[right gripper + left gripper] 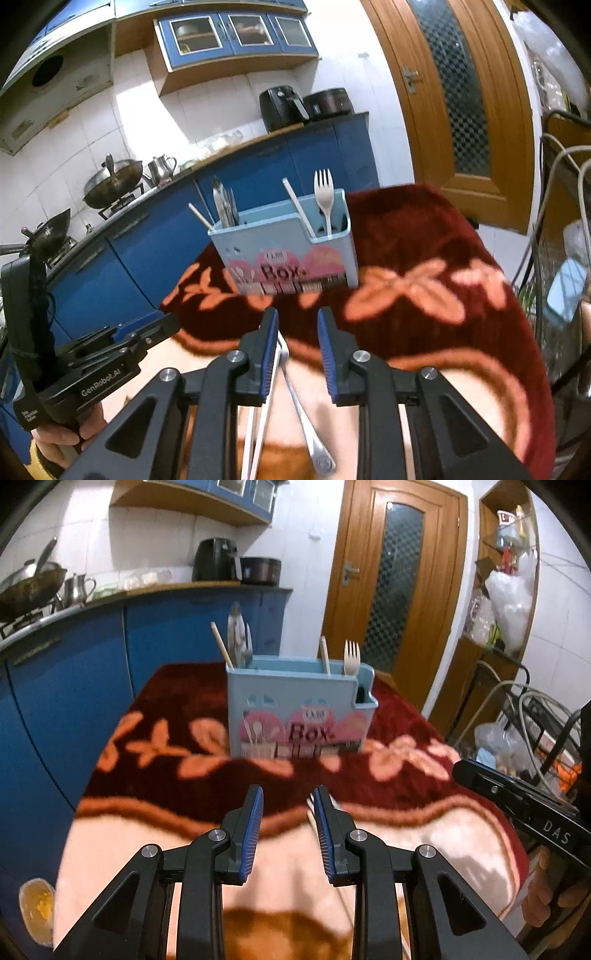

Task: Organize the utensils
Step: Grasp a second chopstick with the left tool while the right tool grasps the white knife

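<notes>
Left wrist view: the left gripper [287, 794] hangs with jaws apart and empty over the blanket [184, 775]; the utensil box [295, 716] stands at twelve o'clock, well ahead.

Right wrist view: the right gripper [297, 317] is likewise parted and empty; a spoon [306, 417] and chopsticks [264, 406] lie beneath toward six o'clock.

Both views are evenly lit by indoor light from above, with bright glare thrown on the white wall tiles [147, 122]. Heavy fisheye bending is seen toward the dark, vignetted corners (door [391, 583] and cabinets curve). The blanket [184, 716] and box [291, 254] are smeared by motion blur; a soft shadow is cast near the bottom edge.
</notes>
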Available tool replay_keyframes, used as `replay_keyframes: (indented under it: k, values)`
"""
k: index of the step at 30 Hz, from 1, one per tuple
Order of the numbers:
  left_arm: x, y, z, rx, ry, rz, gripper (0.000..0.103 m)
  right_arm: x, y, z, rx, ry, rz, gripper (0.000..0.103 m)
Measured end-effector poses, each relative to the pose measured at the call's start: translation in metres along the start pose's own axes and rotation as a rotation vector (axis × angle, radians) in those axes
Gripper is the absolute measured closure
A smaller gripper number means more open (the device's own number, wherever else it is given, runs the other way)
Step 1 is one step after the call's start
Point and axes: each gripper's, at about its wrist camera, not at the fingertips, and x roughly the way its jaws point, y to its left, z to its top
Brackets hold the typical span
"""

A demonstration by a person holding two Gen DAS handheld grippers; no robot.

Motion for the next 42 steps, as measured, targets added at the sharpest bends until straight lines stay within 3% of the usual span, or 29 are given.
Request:
replay_keyframes:
  k: [11, 20, 31, 37, 42]
  values:
    - [0.036, -0.014, -0.028, 0.011, 0.174, -0.029, 0.074, -0.003, -0.011, -0.024, 0.025, 0.038, -0.024, 0.074]
    - [0.062, -0.021, -0.041, 0.01, 0.263, -0.029, 0.074, 0.002, -0.025, -0.035, 0.069, 0.062, -0.026, 0.074]
    - [0.078, -0.03, -0.031, 0.069, 0.331, -0.024, 0.074, 0.005, -0.039, -0.039, 0.103, 0.066, -0.015, 0.074]
    - [0.087, -0.026, -0.025, 0.043, 0.372, -0.064, 0.094, 0.006, -0.044, -0.041, 0.115, 0.067, -0.009, 0.074]
    - [0.085, -0.02, -0.026, -0.014, 0.355, -0.086, 0.099, 0.009, -0.046, -0.041, 0.11, 0.079, -0.009, 0.074]
